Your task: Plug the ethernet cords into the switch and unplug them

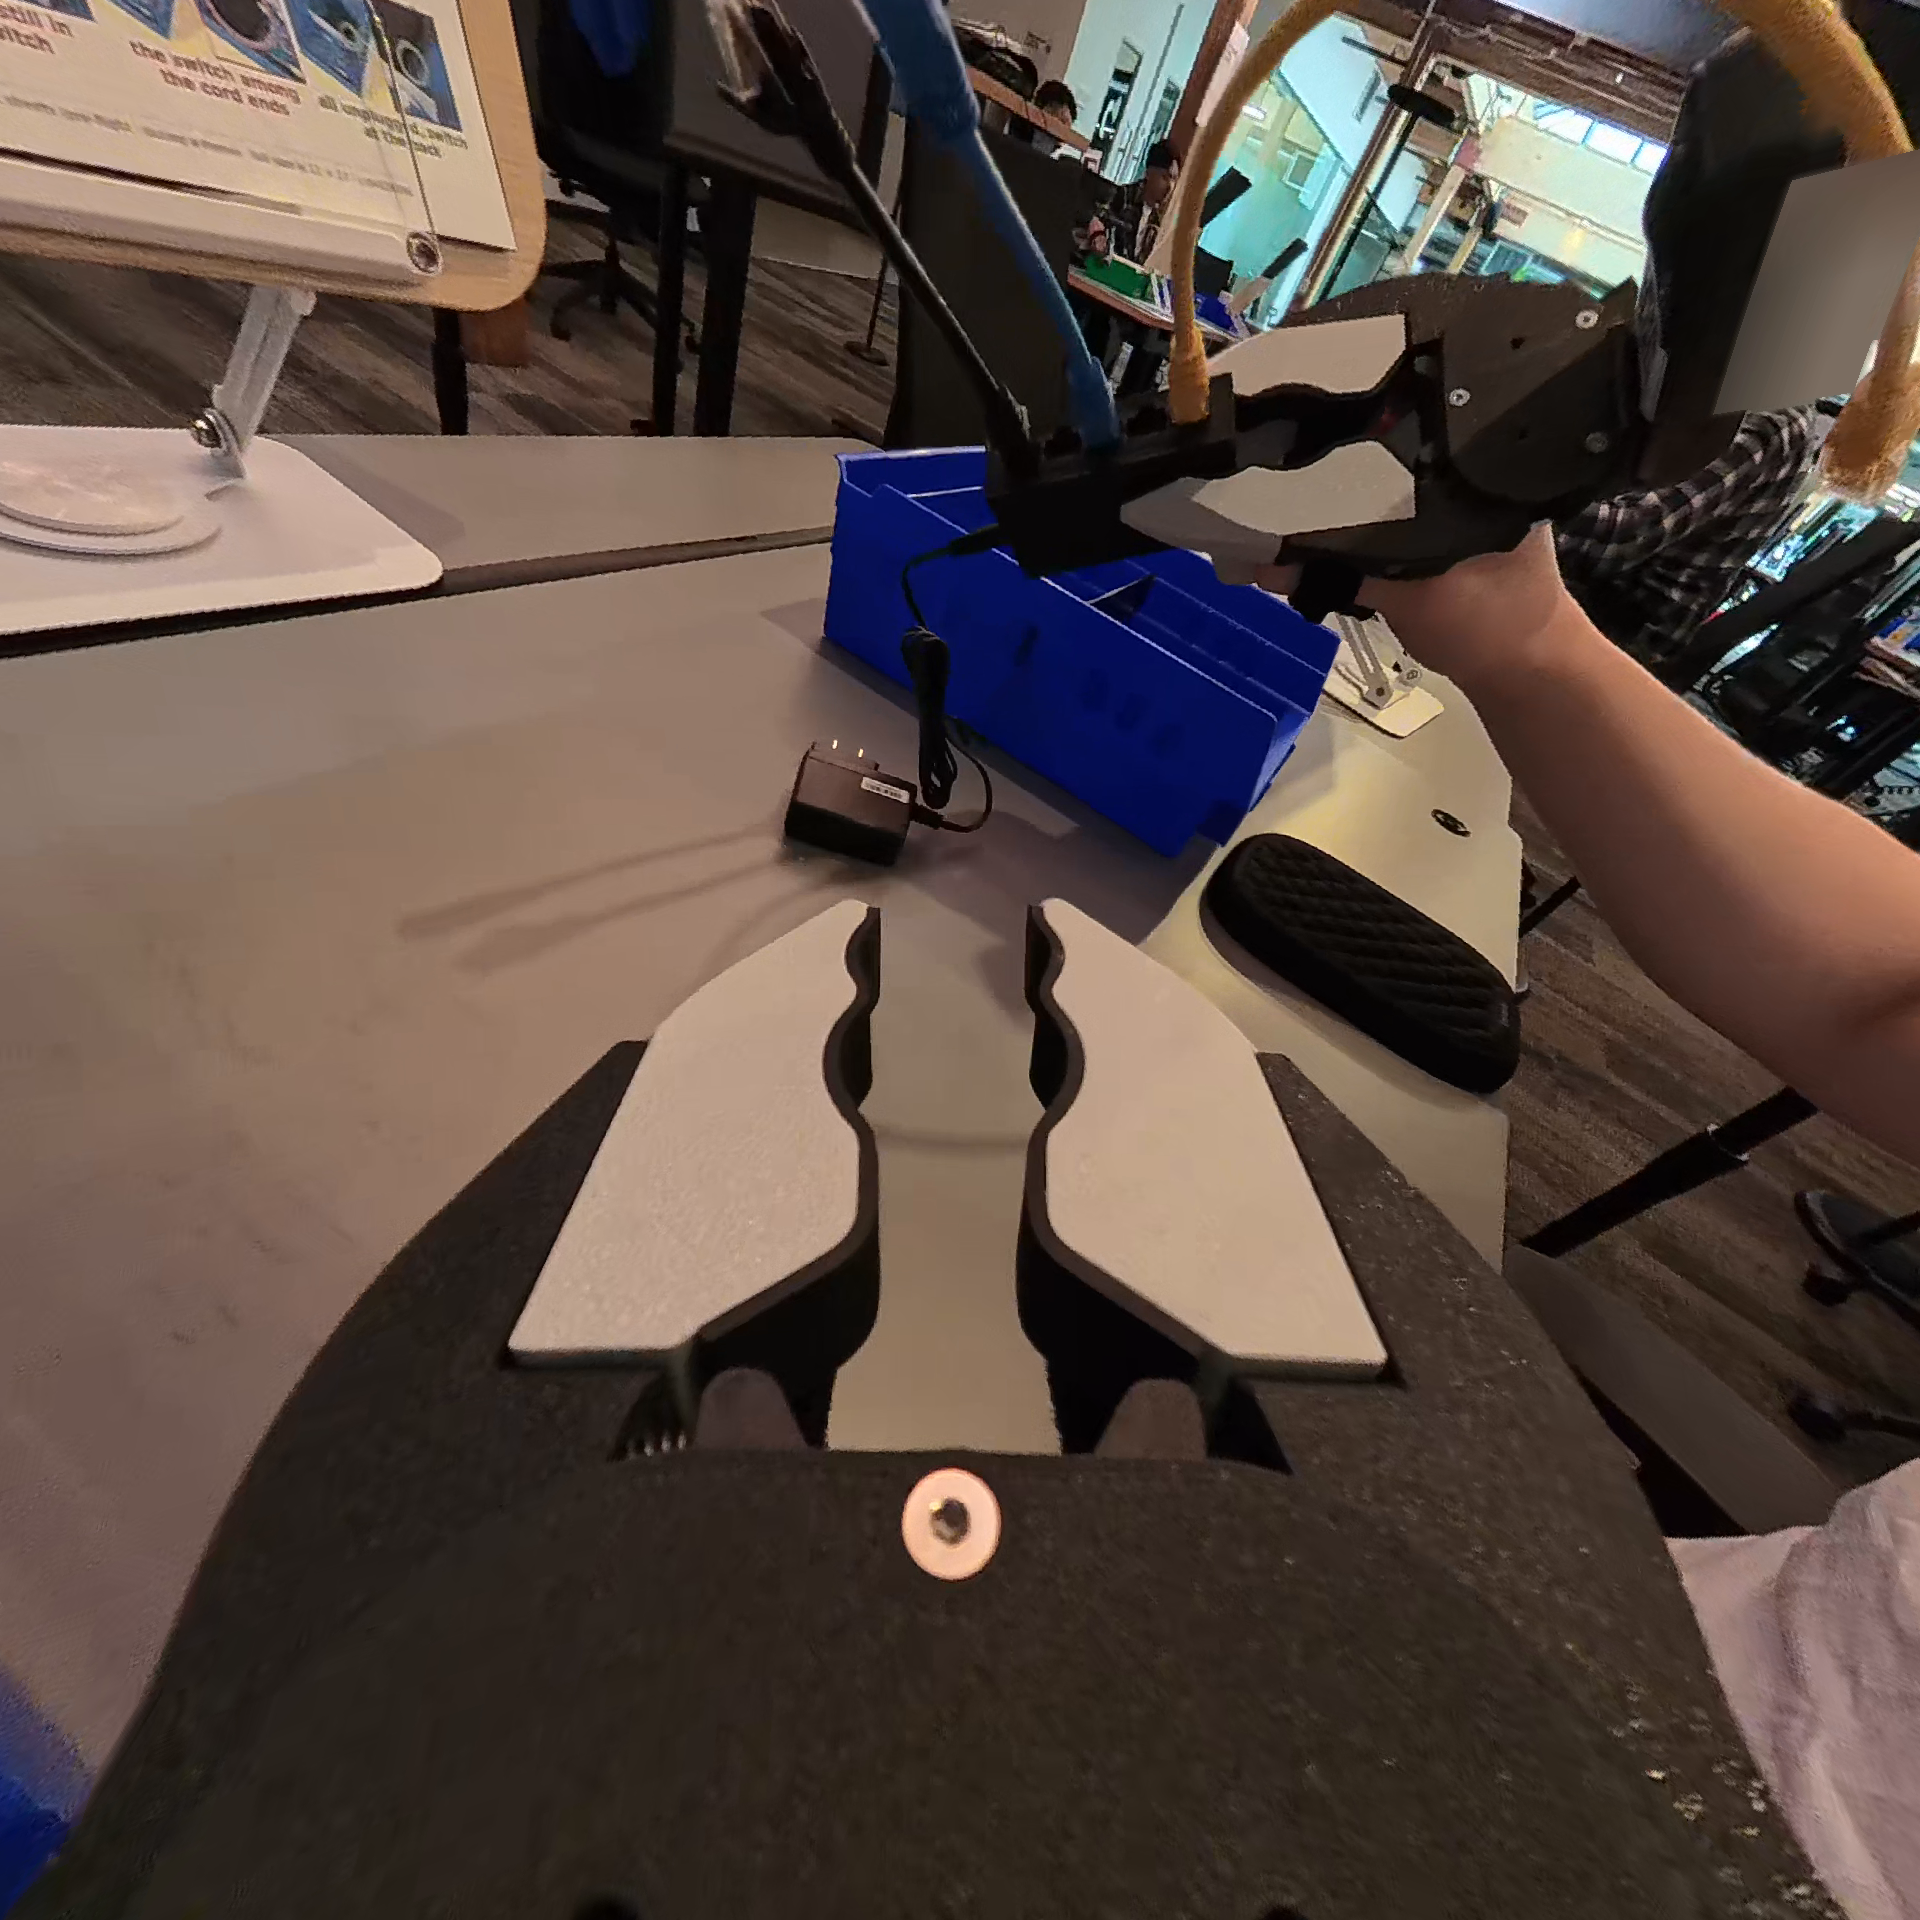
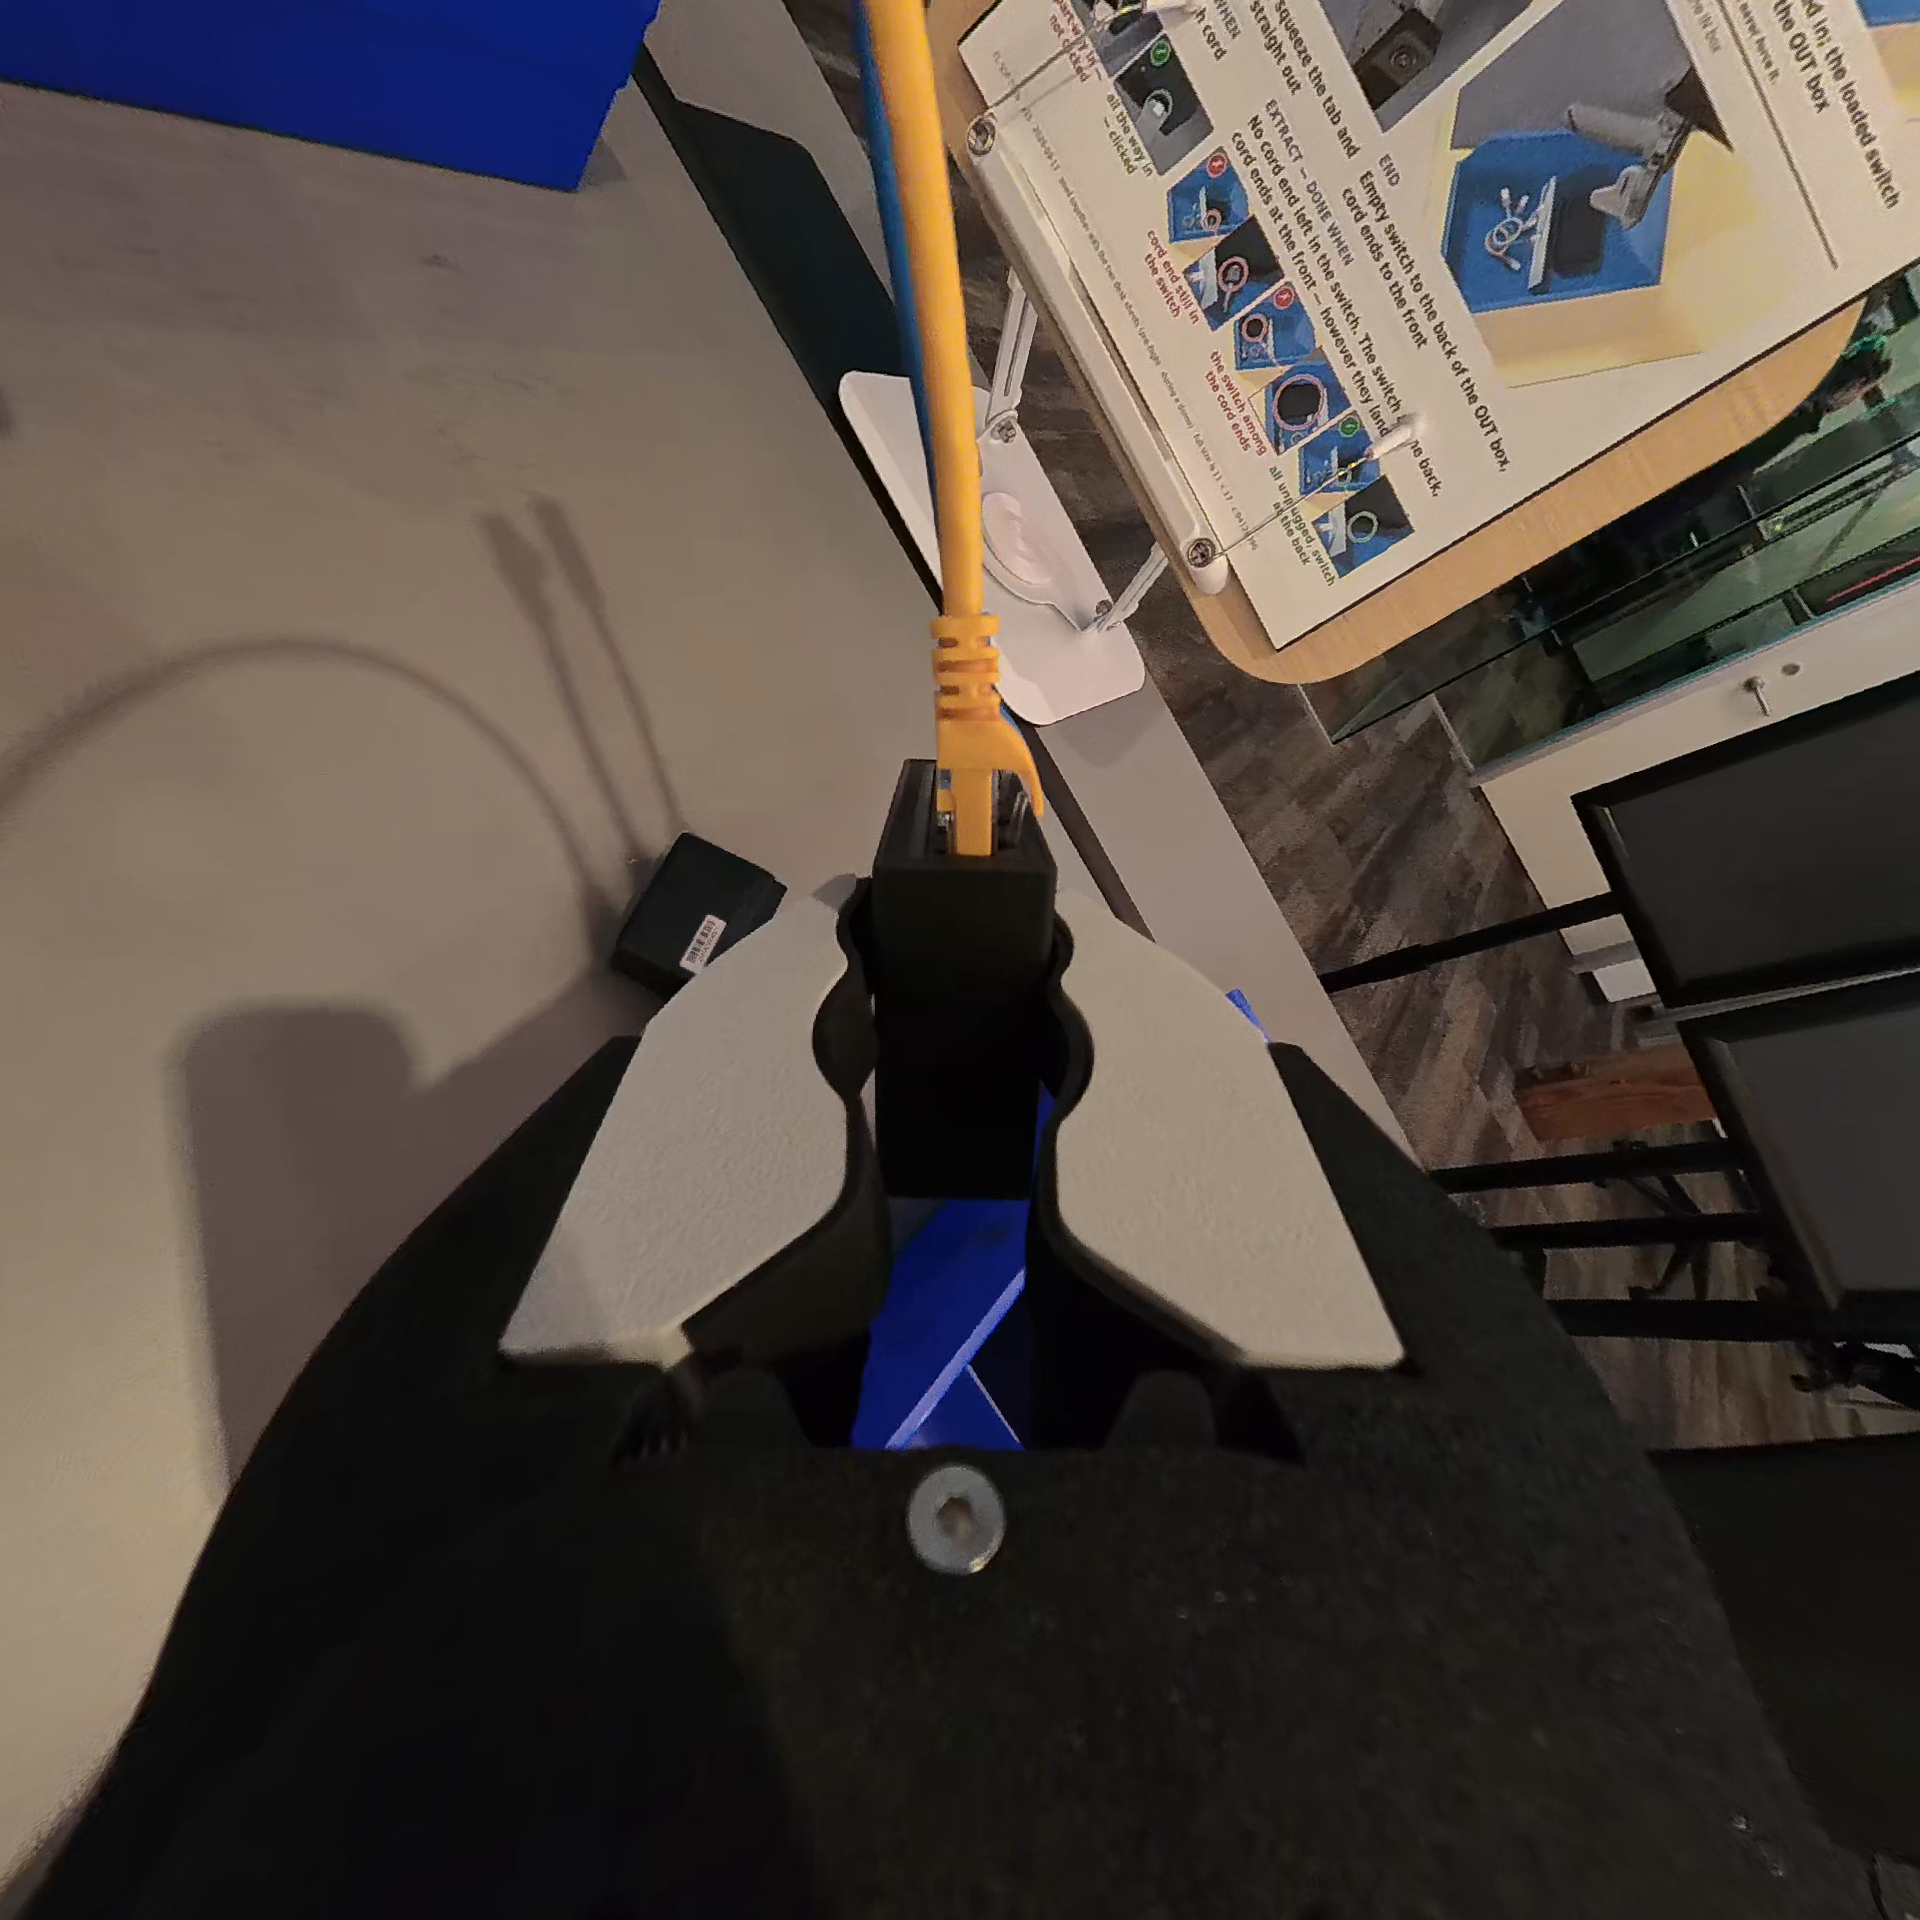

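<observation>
Desk (image 1: 312, 831): grey and broad, it carries everything in the left wrist view; a second lighter panel joins it on the right.
Blue bin (image 1: 1091, 665): an open plastic bin with dividers, on the far middle of the desk, under the raised switch.
Instruction board (image 2: 1455, 260): a printed sheet on a wooden board held by a white stand, at the far left of the desk in the left wrist view.
Black pad (image 1: 1371, 977): an oval quilted pad lying on the lighter panel, right of the left gripper's fingers.
Right gripper (image 2: 961, 935): held in a person's hand (image 1: 1455, 613) above the bin; its jaws grip the switch, both pads pressed on its narrow sides.
Left gripper (image 1: 951, 935): low over the near desk, its jaws narrowly parted with bare desk showing between them, holding nothing.
Switch (image 2: 961, 987): a small black box lifted clear of the desk, ports facing away from the right gripper.
Yellow cord (image 2: 956, 416): its plug sits in a port of the switch; the cord arcs up and over to the right.
Blue cord (image 1: 997, 229): rises from the switch just left of the yellow one.
Black cord (image 1: 914, 260): rises from the switch's left end.
Power adapter (image 1: 847, 810): a black brick lying on the desk just beyond the left gripper's fingertips, its thin lead running up to the switch.
</observation>
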Demonstrator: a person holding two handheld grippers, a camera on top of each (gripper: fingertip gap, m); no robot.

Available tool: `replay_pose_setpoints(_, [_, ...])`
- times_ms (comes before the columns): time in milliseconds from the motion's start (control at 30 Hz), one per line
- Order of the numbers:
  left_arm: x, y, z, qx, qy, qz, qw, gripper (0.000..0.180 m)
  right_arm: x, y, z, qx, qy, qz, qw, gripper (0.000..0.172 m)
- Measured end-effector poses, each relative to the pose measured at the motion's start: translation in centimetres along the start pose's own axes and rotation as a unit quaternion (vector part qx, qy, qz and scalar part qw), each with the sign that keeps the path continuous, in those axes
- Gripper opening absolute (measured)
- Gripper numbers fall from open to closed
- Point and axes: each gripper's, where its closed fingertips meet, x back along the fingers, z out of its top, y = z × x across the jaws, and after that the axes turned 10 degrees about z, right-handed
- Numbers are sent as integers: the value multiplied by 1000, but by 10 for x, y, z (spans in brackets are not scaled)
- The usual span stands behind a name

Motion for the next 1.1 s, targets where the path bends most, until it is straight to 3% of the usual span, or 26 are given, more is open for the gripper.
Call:
replay_pose_setpoints(200, [-1,-7,26,-38,-4,12,999,26,-2,9,-2,-12,13,1,1000,27])
replay_pose_setpoints(500, [-3,-3,120,-145,27,27,989,26,-13,18,-3,-36,26,16,999,27])
replay_pose_setpoints(667, [-1,-3,159,-140,55,13,989,26,-16,22,0,-43,25,22,999,27])
replay_pose_setpoints(1100, [-1,-57,153,-98,40,51,993,25,-20,31,18,-49,28,25,998,27])
